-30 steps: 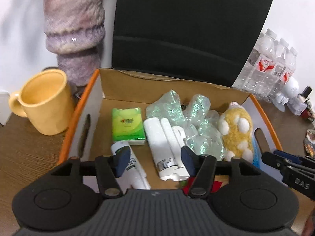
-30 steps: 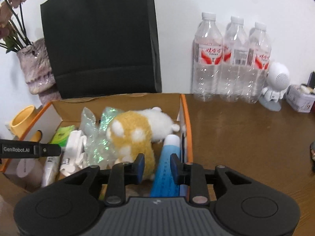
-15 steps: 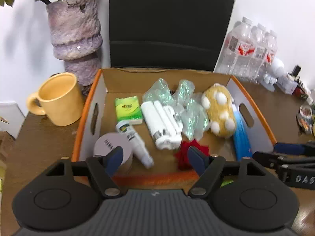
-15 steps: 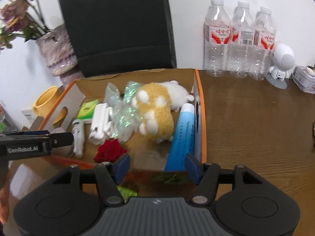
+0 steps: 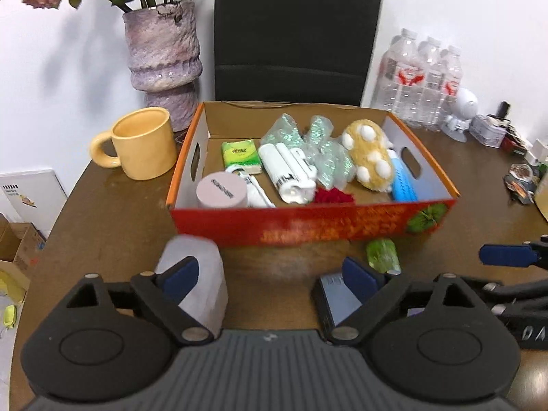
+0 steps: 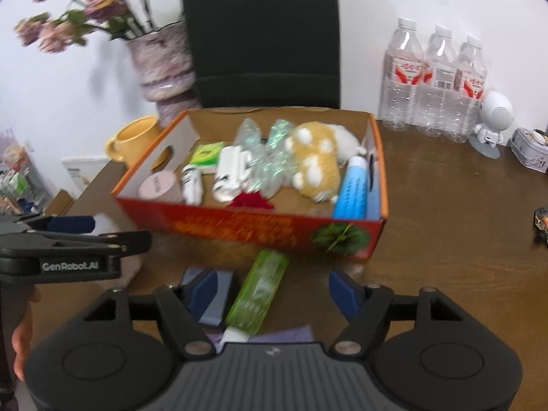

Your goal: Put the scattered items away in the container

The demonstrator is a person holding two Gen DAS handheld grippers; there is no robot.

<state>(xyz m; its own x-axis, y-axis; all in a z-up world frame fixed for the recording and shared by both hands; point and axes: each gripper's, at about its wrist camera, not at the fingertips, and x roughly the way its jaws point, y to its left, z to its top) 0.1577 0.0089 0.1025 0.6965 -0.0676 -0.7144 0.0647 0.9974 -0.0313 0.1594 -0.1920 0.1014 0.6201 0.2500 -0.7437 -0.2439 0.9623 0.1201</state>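
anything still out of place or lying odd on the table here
Yes. Three items sit outside the box, on the table in front of it: a green tube lying on its side, a dark blue-grey block beside it, and a pale translucent container further left. Nothing looks spilled or damaged.

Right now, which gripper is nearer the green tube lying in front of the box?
Right. The green tube lies between the open jaws of the right gripper; the left gripper hangs off to the tube's left.

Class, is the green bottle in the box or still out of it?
Out: the green bottle lies on the table before the box.
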